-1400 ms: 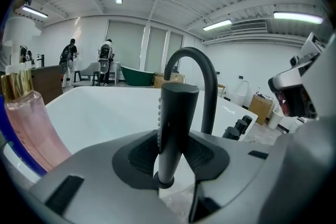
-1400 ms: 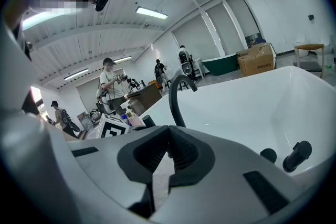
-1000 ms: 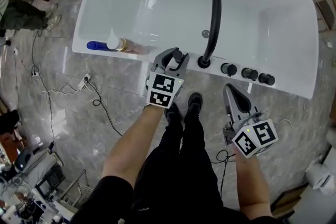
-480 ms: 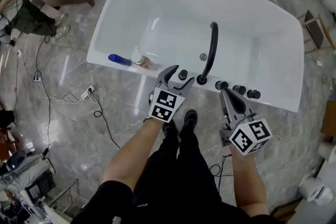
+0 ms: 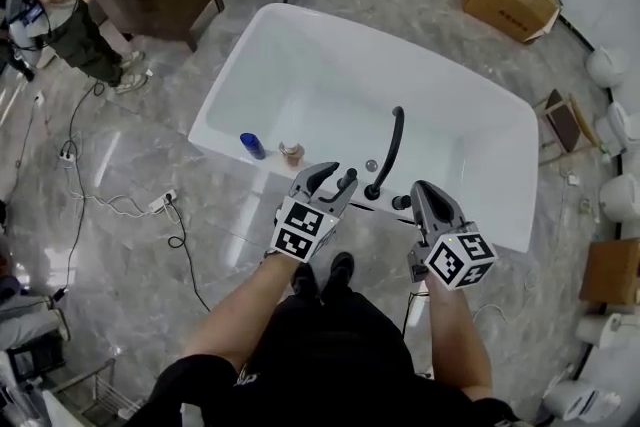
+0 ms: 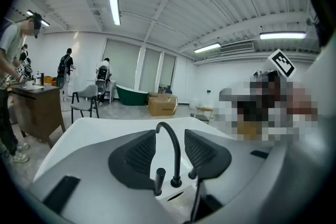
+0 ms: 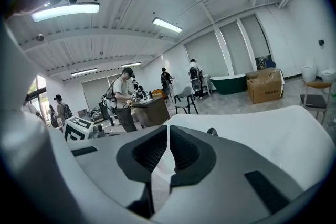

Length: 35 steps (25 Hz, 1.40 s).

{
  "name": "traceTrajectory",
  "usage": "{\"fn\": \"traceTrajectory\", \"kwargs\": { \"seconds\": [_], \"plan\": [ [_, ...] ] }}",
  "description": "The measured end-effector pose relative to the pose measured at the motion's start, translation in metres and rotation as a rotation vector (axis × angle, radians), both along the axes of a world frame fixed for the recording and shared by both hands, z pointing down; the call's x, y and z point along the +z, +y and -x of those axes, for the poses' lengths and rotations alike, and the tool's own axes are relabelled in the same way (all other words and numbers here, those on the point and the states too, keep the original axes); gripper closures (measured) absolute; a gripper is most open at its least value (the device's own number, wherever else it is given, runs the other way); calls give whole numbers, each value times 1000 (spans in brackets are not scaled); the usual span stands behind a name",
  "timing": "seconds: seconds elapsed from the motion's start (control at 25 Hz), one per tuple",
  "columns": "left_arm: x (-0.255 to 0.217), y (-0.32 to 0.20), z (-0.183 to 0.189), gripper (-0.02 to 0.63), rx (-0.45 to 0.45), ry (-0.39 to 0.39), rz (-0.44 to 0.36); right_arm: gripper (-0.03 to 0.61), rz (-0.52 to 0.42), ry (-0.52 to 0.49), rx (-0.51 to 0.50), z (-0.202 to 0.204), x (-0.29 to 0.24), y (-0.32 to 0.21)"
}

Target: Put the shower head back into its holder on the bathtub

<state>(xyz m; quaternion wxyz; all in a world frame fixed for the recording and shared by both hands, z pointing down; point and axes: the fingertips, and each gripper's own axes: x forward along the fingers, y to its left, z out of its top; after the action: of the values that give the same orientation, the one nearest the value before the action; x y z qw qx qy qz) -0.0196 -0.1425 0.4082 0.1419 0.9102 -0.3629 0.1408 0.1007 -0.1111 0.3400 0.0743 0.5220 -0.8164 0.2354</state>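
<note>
Slim black shower head looks seated at the left claw's twelve o'clock. Withdraw straight; its empty jaws stand apart, just narrowing. Right claw is together.

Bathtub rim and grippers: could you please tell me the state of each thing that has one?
Left gripper: open, jaws just been closing, nothing between them.
Right gripper: shut, empty.
Shower head: upright in its holder, not gripped.
Faucet spout: no water running.
Bathtub: holds no water.
Blue bottle: lying on the rim.
</note>
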Motion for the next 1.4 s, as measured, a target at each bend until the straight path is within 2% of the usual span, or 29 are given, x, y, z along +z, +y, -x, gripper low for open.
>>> {"fn": "traceTrajectory", "kwargs": {
  "seconds": [0.28,0.44,0.56,0.72,0.96,1.08,1.24,1.4],
  "plan": [
    [-73,11,32,469,-33,15,-94,550,-100,33,-18,19,-47,20],
    [-107,22,38,479,-83,11,-139,565,-132,29,-44,6,-67,24],
    [-127,25,41,513,-155,11,-151,565,-194,26,-64,-12,-94,24],
    [-154,31,22,542,-230,13,-162,566,-261,19,-85,-53,-128,32],
    [-205,52,-29,566,-317,23,-254,566,-351,42,-155,-118,-157,49],
    [-226,62,-41,574,-341,30,-279,566,-376,34,-175,-140,-167,53],
    [-249,70,-54,585,-327,46,-318,566,-443,8,-156,-165,-187,65],
    [-255,62,-60,589,-285,16,-346,566,-475,59,-146,-169,-189,69]
  ]
}}
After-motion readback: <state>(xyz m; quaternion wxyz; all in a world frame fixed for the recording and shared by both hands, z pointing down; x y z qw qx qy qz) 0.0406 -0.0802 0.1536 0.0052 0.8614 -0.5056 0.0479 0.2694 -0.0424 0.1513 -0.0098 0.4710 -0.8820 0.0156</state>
